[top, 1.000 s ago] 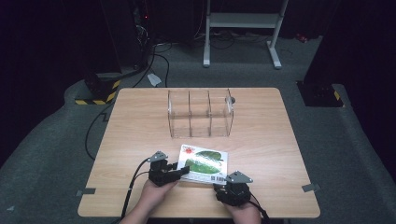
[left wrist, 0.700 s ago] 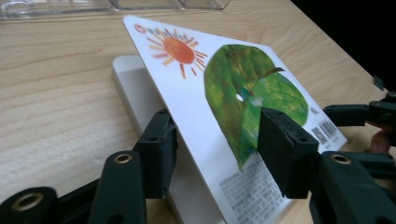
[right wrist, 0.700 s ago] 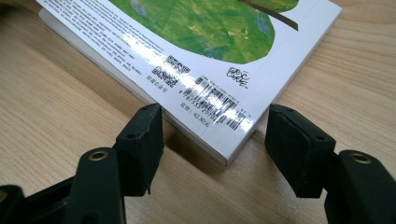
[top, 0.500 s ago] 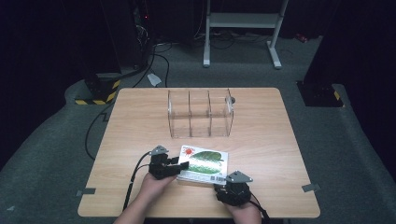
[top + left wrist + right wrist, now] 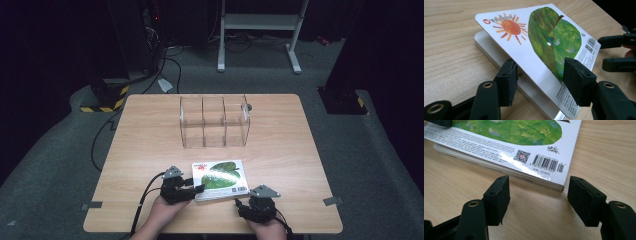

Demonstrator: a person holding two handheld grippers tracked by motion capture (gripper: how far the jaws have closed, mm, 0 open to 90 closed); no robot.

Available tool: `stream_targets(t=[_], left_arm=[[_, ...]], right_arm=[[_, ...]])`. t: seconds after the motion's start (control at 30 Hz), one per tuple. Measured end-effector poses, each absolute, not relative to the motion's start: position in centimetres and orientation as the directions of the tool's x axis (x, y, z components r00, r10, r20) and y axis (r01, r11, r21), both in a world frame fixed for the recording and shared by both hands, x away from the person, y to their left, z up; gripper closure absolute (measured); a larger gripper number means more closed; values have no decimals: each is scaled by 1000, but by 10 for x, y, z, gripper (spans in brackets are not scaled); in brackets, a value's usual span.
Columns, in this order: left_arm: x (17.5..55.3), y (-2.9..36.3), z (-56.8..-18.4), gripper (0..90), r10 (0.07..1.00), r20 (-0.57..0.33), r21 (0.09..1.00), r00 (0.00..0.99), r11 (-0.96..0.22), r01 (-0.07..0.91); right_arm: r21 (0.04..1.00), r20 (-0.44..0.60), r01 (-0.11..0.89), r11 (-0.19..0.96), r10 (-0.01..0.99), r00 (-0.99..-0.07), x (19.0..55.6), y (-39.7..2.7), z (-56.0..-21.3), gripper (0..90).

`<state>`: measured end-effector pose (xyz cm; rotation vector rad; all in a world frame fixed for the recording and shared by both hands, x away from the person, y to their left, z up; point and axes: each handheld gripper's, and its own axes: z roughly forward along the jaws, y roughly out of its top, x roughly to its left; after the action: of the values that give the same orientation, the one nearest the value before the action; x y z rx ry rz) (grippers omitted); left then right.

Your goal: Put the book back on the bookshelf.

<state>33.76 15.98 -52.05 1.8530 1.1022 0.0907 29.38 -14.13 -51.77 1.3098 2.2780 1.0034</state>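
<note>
Wooden table [image 5: 150, 130] under the high view, dark floor around it. Clear three-compartment organiser [image 5: 214, 121] upright near the far middle of the table, all compartments see-through, contents not discernible.

Board book [image 5: 220, 179] flat near the front edge, well apart from the organiser. Cover printed with a green leaf, an orange sun at one corner, a barcode and QR code along the opposite edge.

Left gripper [image 5: 192, 189] at the book's left edge, held in a hand [image 5: 162, 216] entering from the bottom. In the left gripper view, jaws spread wide with the raised cover [image 5: 541, 47] passing between them: one jaw beneath the lifted cover, the other above it. Cover tilted up off the thick white pages [image 5: 496, 56], which lie on the wood. Whether either pad touches the cover: cannot tell.

Right gripper [image 5: 241, 205] just off the book's front right corner, jaws apart. In the right gripper view, both pads clear of the book [image 5: 506, 150], bare table [image 5: 534, 212] between them, barcode corner just ahead. Nothing held.

Far end of the right gripper [image 5: 616, 53] also seen in the left gripper view, beyond the cover's barcode edge.
</note>
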Motion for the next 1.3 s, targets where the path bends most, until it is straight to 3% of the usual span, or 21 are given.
stream_targets(t=[0.27, 0.53, 0.73, 0.83, 1.17, 1.3], left_arm=[[346, 161, -519, 426, 728, -378, 758, 572, -111, 643], [357, 156, -523, 426, 730, -404, 746, 551, -85, 660], [359, 154, -523, 443, 733, -404, 746, 547, -82, 661], [357, 154, -523, 494, 731, -402, 743, 552, -93, 663], [343, 155, -514, 596, 730, -234, 824, 642, -202, 530], [339, 156, -511, 623, 725, -213, 840, 655, -207, 502]], right_arm=[[763, 107, 590, 262, 849, -517, 297, -149, -505, 332], [720, 147, 651, 241, 864, -482, 328, -142, -512, 332], [706, 192, 667, 235, 844, -501, 328, -140, -515, 327], [714, 182, 658, 240, 844, -505, 324, -139, -516, 329], [722, 183, 648, 242, 837, -516, 315, -140, -519, 324], [726, 176, 645, 240, 841, -512, 315, -140, -519, 317]])
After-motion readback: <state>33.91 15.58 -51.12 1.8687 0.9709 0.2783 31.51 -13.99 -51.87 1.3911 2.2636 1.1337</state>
